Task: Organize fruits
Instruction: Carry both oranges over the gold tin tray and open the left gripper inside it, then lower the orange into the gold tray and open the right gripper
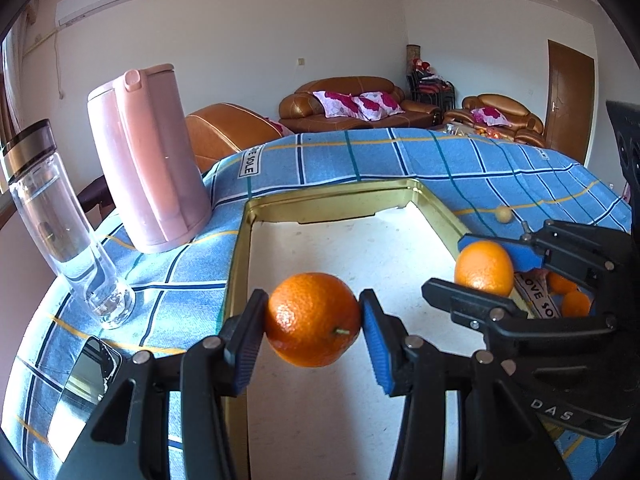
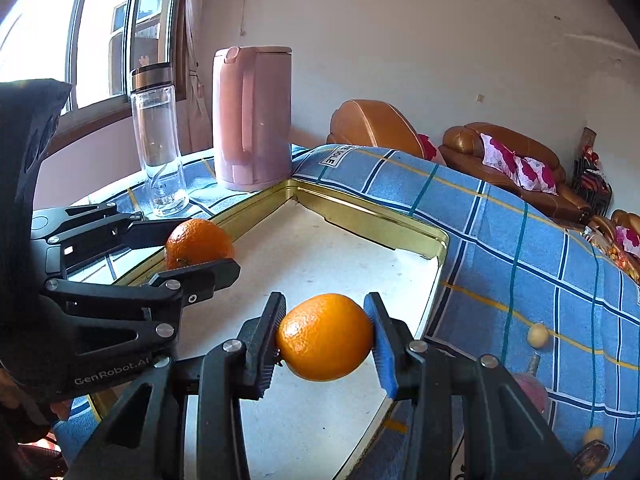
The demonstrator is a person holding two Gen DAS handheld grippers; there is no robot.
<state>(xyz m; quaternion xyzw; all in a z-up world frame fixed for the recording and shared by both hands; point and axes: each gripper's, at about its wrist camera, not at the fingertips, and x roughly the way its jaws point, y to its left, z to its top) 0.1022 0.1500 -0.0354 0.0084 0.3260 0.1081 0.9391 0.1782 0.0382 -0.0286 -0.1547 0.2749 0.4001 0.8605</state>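
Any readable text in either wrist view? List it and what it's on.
"GenRobot.AI": body of the left gripper, seen in the right wrist view.
"DAS": body of the right gripper, rest cut off.
"LOVE SOLE": label by the tin tray.
"SOLE": label on the blue checked cloth, first letters unreadable.

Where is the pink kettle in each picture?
Left wrist view: the pink kettle stands at upper left, on the blue cloth beyond the tray's far left corner.
Right wrist view: the kettle stands at upper middle, just behind the tray's far corner.
Shared landmark: the clear bottle stands just left of it in both.
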